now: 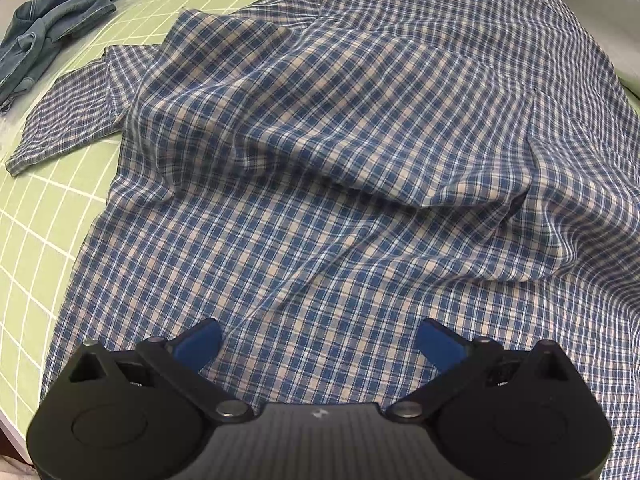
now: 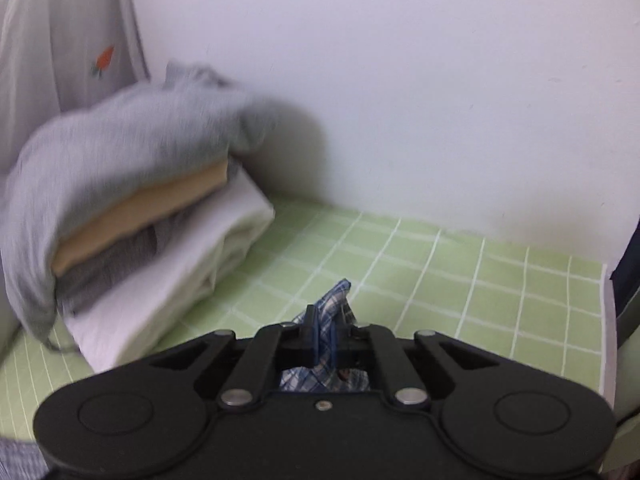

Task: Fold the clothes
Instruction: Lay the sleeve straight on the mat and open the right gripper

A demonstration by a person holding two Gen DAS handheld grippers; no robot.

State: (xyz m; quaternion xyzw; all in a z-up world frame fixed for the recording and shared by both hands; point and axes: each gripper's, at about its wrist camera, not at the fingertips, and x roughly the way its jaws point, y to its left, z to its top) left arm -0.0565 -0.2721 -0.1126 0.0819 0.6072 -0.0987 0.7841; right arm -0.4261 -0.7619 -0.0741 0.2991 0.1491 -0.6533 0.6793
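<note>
Seen only from the left wrist: a blue-and-tan plaid shirt (image 1: 320, 152) spread rumpled across the green gridded mat (image 1: 36, 216) on the table, one short sleeve (image 1: 68, 120) reaching out flat to the left, deep wrinkles running across the body. Above the near part of the cloth, the left tool (image 1: 319, 340) with its blue-padded fingers (image 1: 200, 340) spread wide and nothing between them; whether the tips touch the fabric, impossible to tell. Far left at the mat's edge, a crumpled denim garment (image 1: 52, 28), partly cut off by the frame. Seen only from the right wrist: the right tool (image 2: 325, 330) pinched tight on a fold of the same plaid cloth (image 2: 338, 300), a small peak of it sticking up past the fingertips and more of it bunched behind the fingers, close to the tool body. The rest of the shirt hidden there under the black tool housing. Beyond, a stack of folded clothes (image 2: 160, 216) on the mat near the white wall (image 2: 400, 80): white fabric lowest, something dark grey, a tan layer, and a light grey garment (image 2: 120, 140) draped over the top, all smeared by motion blur. At far left, a pale curtain (image 2: 60, 40) with a small orange motif, too blurred to identify. Dark shape at the right edge cut off and unreadable.
</note>
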